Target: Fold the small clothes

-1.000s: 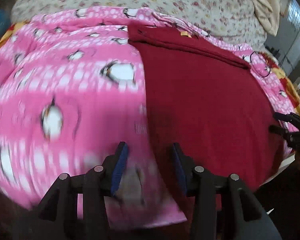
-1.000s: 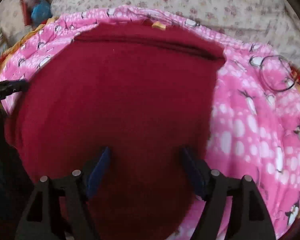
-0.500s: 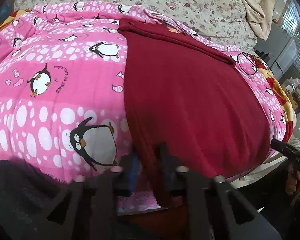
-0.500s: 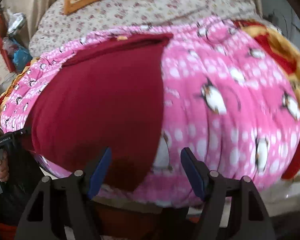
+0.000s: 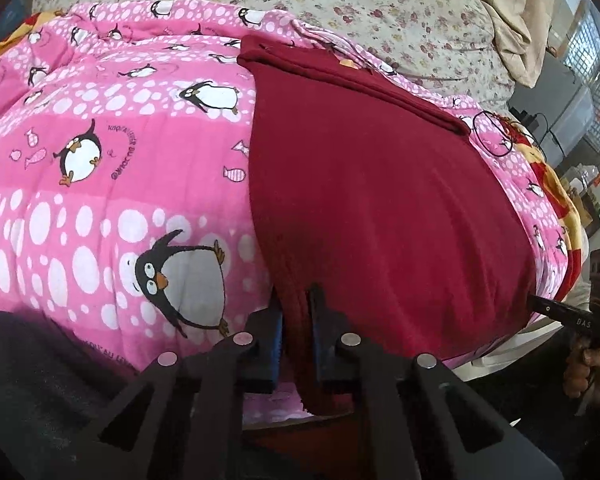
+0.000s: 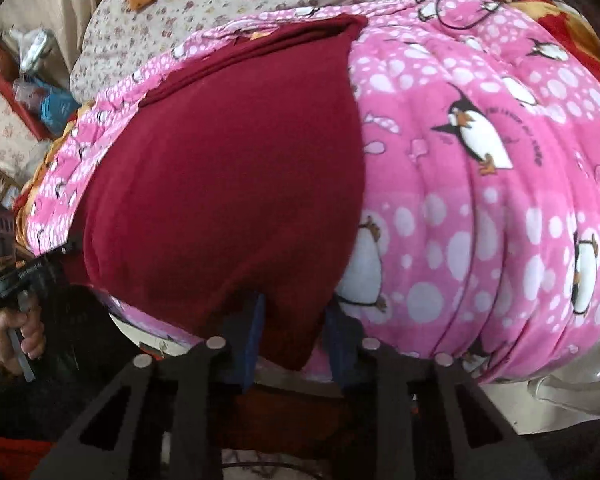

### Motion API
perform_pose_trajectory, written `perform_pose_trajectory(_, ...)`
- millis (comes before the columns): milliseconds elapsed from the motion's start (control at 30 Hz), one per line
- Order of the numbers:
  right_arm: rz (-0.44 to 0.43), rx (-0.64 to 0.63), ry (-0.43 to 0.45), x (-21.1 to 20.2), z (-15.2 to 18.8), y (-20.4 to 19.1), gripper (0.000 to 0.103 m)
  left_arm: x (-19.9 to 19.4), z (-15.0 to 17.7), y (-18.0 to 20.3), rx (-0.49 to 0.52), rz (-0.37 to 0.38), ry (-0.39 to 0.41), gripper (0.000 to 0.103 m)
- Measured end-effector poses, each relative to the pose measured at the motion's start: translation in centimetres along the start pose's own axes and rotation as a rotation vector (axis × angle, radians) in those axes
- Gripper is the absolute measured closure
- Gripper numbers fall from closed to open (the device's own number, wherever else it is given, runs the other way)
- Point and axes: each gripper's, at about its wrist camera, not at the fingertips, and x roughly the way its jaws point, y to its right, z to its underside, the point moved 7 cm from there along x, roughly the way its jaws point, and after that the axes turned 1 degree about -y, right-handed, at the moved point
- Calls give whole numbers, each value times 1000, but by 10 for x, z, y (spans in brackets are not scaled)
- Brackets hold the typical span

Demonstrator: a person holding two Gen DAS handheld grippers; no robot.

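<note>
A dark red garment [image 5: 364,184] lies flat on a pink penguin blanket [image 5: 112,168], its far edge folded over. It also shows in the right wrist view [image 6: 228,176]. My left gripper [image 5: 296,320] is shut on the garment's near left corner at the bed's front edge. My right gripper [image 6: 294,324] has its jaws around the near right corner, narrowed but with a gap, the cloth hanging between them. The right gripper also shows at the right edge of the left wrist view [image 5: 572,316], and the left gripper at the left edge of the right wrist view [image 6: 24,276].
The pink blanket [image 6: 480,168] covers a bed with a floral sheet [image 5: 340,4] behind it. A thin black wire ring [image 5: 494,134] lies on the blanket by the garment's far right corner. A cluttered red shelf [image 6: 28,92] stands at left.
My left gripper closed onto the garment's near left corner. My right gripper swung to the near right corner and its jaws narrowed around the cloth.
</note>
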Motion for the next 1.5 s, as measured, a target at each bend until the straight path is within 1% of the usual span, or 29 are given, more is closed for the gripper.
perform_pose_trajectory(33, -23, 6, 6, -1, 0, -1, 76, 0, 0, 0, 1, 0, 0, 103)
perform_pose_trajectory(67, -52, 5, 20, -3, 0, -4, 85, 0, 0, 0, 2, -1, 1, 103)
perform_pose_trajectory(100, -92, -6, 48, -9, -2, -9, 88, 0, 0, -1, 4, 0, 2, 103)
perform_pose_trajectory(167, -95, -18, 78, -15, -3, -13, 92, 1, 0, -1, 3, 0, 1, 103)
perform_pose_trajectory(300, -52, 7, 26, -1, 2, -5, 91, 3, 1, 0, 3, -7, -5, 103)
perform_pose_trajectory(333, -51, 17, 12, 3, 3, -4, 87, 3, 1, 1, 4, -8, -6, 103)
perform_pose_trajectory(433, -50, 16, 5, 5, 3, -7, 82, 0, 0, 1, 15, -8, 4, 103)
perform_pose_trajectory(467, -62, 11, 10, 3, 3, -11, 86, -3, -1, 2, 16, 4, 18, 103)
perform_pose_trajectory(500, -94, 5, 23, -2, 1, -16, 92, -11, -3, 6, 25, 27, 45, 103)
perform_pose_trajectory(533, -117, -1, 43, -7, 0, -18, 95, -18, -5, 9, 40, 33, 72, 103)
perform_pose_trajectory(567, -142, -18, 81, -18, -3, -23, 96, -27, -8, 12, 59, 29, 102, 103)
perform_pose_trajectory(600, -162, -50, 126, -31, -7, -30, 96, -37, -10, 15, 75, 32, 126, 103)
perform_pose_trajectory(667, -212, -118, 247, -67, -14, -46, 97, -56, -15, 18, 83, 51, 166, 103)
perform_pose_trajectory(700, -216, -143, 308, -86, -18, -51, 97, -67, -17, 19, 86, 63, 185, 103)
perform_pose_trajectory(767, -223, -148, 382, -117, -22, -53, 97, -88, -21, 22, 81, 97, 220, 103)
perform_pose_trajectory(833, -232, -179, 424, -143, -21, -56, 98, -115, -21, 33, 106, 146, 265, 103)
perform_pose_trajectory(900, -255, -220, 473, -174, -15, -65, 98, -150, -17, 50, 164, 184, 315, 103)
perform_pose_trajectory(967, -250, -251, 503, -198, -12, -73, 98, -170, -16, 60, 184, 223, 342, 103)
perform_pose_trajectory(1033, -267, -254, 532, -218, -14, -75, 98, -182, -20, 63, 170, 254, 356, 103)
perform_pose_trajectory(1067, -277, -247, 540, -226, -17, -70, 98, -183, -27, 63, 143, 264, 361, 103)
perform_pose_trajectory(1133, -275, -214, 542, -226, -29, -65, 98, -174, -44, 60, 82, 272, 352, 103)
perform_pose_trajectory(1233, -254, -153, 512, -200, -69, -51, 98, -144, -85, 49, -24, 234, 305, 103)
perform_pose_trajectory(1267, -231, -125, 491, -187, -87, -47, 98, -132, -99, 45, -48, 214, 296, 103)
perform_pose_trajectory(1333, -201, -81, 476, -163, -120, -42, 97, -101, -128, 35, -81, 163, 280, 103)
perform_pose_trajectory(1367, -172, -65, 471, -153, -134, -39, 97, -88, -142, 31, -95, 140, 269, 103)
perform_pose_trajectory(1400, -145, -31, 447, -134, -156, -34, 97, -68, -161, 26, -112, 107, 251, 103)
perform_pose_trajectory(1467, -128, 21, 415, -108, -184, -26, 97, -35, -188, 19, -130, 64, 211, 103)
perform_pose_trajectory(1500, -110, 56, 387, -88, -201, -21, 97, -23, -195, 18, -131, 46, 194, 103)
